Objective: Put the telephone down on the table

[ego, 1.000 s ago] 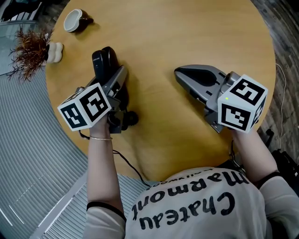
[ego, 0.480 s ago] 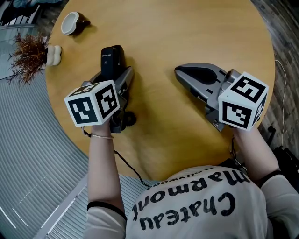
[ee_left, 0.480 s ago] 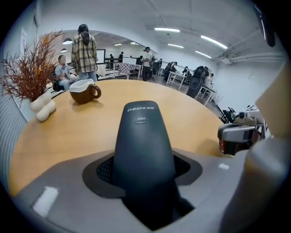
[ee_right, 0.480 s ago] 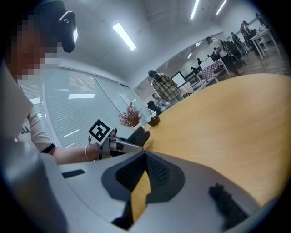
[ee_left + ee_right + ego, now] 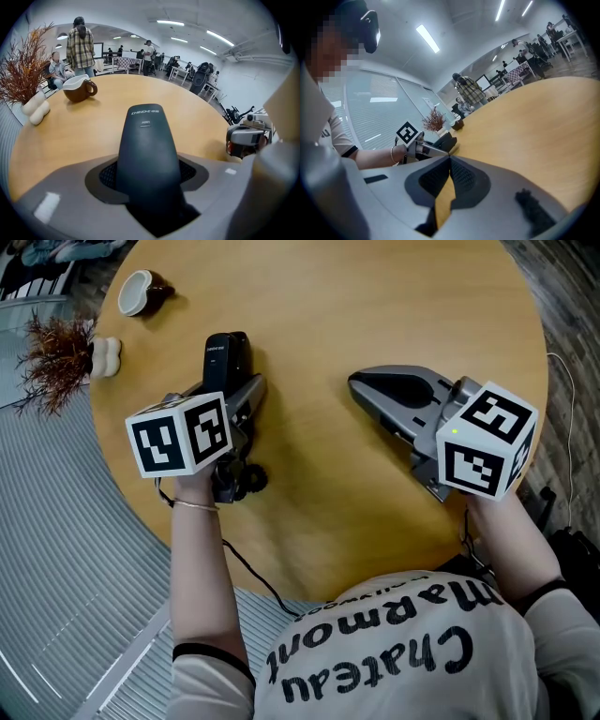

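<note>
A black telephone handset [image 5: 225, 356] sticks out from my left gripper [image 5: 236, 395] over the left part of the round wooden table [image 5: 375, 296]. In the left gripper view the telephone [image 5: 147, 145] lies lengthwise between the grey jaws, which are shut on its sides, its printed end pointing away from me. Whether it touches the tabletop I cannot tell. My right gripper [image 5: 364, 382] lies low over the table's right part, jaws shut with tips meeting and nothing between them [image 5: 450, 157].
A brown-and-white cup [image 5: 141, 287] stands at the table's far left edge. A dried reddish plant in a white vase [image 5: 101, 351] is beside it near the rim. People stand and sit beyond the table [image 5: 80, 44]. A black cable [image 5: 248, 568] hangs off the near edge.
My left gripper has turned and shifted a little to the right, so the telephone now points more straight away from me. The right gripper has stayed put.
</note>
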Tool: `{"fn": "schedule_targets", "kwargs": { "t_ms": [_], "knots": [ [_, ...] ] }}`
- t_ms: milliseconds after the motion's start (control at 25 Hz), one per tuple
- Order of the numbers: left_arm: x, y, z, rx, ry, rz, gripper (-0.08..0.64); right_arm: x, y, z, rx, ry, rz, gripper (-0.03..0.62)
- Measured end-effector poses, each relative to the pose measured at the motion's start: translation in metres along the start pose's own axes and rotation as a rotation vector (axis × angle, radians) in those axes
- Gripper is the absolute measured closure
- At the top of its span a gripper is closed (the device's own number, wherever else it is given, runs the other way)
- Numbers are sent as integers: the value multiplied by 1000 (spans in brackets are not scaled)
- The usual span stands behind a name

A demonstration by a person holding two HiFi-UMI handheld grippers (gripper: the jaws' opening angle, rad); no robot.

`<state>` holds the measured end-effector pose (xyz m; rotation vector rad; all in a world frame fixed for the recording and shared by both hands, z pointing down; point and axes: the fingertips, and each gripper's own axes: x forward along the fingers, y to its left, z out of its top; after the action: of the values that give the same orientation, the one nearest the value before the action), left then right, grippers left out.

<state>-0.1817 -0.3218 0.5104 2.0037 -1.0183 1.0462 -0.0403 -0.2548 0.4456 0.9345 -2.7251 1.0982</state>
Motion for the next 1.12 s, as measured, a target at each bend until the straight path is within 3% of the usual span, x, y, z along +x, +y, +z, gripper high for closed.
{"fn": "schedule_targets", "kwargs": {
  "t_ms": [320, 600, 720, 1120],
  "knots": [
    [5, -1, -1, 24, 30, 14, 273, -7, -4, 0, 7, -15, -8, 577],
    [10, -16, -6, 156, 88, 74, 273, -15, -1, -1, 12, -16, -2, 577],
    [13, -20, -8, 191, 117, 67, 273, -20, 0, -1, 9, -19, -5, 577],
    [17, -24, -11, 179, 160, 31, 272, -43, -2, 2, 15, -48, -42, 577]
  ]
}}
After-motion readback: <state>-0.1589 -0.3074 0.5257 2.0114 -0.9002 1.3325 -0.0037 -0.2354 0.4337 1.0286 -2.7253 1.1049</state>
